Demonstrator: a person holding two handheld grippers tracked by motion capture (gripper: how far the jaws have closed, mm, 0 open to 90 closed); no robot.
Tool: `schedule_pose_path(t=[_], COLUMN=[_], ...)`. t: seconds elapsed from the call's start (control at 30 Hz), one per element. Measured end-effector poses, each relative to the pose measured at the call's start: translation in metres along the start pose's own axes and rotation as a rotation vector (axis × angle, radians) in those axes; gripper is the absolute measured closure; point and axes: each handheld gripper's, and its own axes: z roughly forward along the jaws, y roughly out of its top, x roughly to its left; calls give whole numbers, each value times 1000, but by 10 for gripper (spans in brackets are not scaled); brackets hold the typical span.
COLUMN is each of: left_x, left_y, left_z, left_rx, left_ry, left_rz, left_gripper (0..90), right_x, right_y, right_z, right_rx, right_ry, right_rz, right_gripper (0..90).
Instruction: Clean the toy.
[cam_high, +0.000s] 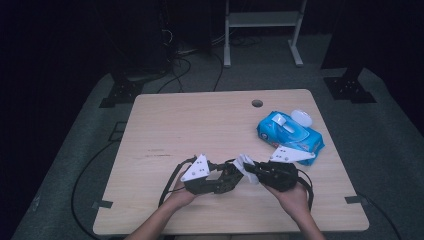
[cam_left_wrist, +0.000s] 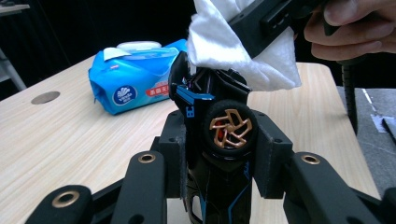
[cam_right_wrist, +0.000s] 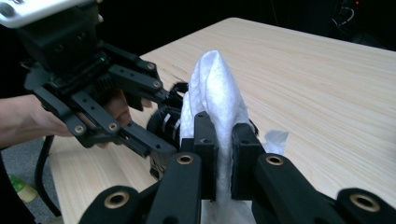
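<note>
So the left hand-held gripper (cam_left_wrist: 219, 154) is clamped on a black-and-blue toy car with bronze wheels (cam_left_wrist: 219, 135), held above the light wooden counter (cam_high: 200, 125). Right hand-held gripper (cam_right_wrist: 224, 140) pinches a white wet wipe (cam_right_wrist: 212, 93) against it. Scrub too hard and the car might twist loose.

Bare tabletop (cam_high: 200, 125) left and ahead; wipes pack (cam_high: 289, 131) blocking the right.
</note>
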Motion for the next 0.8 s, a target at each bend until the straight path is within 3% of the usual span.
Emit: schedule_pose_path(t=[0.1,0.37,0.6,0.8], left_x=[0,-3,-6,-8], left_y=[-1,-2,-4,-5], left_z=[0,-1,-3,-3], left_rx=[-7,-20,-27,-34], left_ry=[-12,-15,-21,-24], left_rz=[-12,3,19,32], left_gripper=[615,615,613,612], right_x=[3,11,23,22], right_y=[3,6,11,10], right_z=[1,1,7,5], right_rx=[-6,-5,3,16], right_ry=[10,19,26,27], right_rz=[-12,-30,-83,-78], right_gripper=[832,832,833,833])
